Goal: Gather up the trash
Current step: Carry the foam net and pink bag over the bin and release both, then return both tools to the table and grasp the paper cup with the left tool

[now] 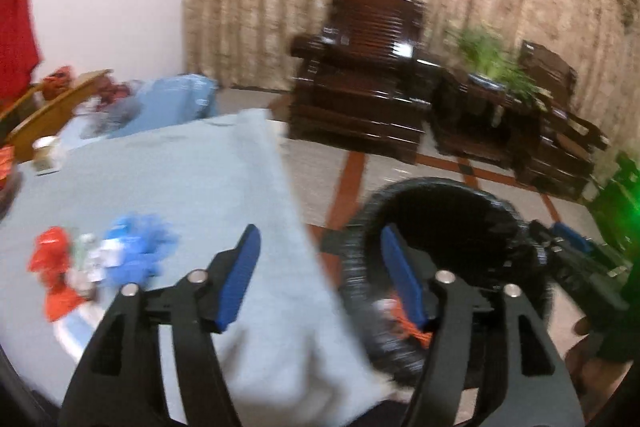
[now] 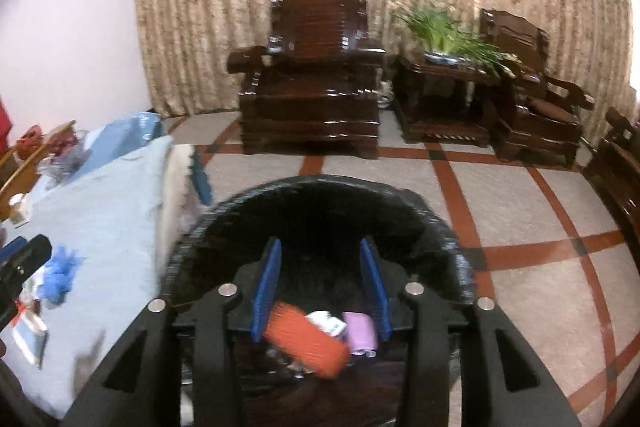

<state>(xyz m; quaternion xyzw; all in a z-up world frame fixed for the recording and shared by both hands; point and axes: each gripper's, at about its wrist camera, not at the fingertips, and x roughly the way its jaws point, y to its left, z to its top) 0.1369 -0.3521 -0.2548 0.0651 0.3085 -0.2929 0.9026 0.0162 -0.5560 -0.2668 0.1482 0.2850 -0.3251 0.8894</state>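
Note:
A black trash bin lined with a black bag stands on the floor beside the table; it also shows in the left wrist view. My right gripper is open over the bin's mouth. Below it an orange wrapper, a white scrap and a pale purple packet lie in the bin. My left gripper is open and empty over the table's right edge. On the blue tablecloth lie a red wrapper and a blue crumpled piece.
Dark wooden armchairs and a side table with a green plant stand by the curtain. A paper cup and bags sit at the table's far side. The floor is tiled grey with red lines.

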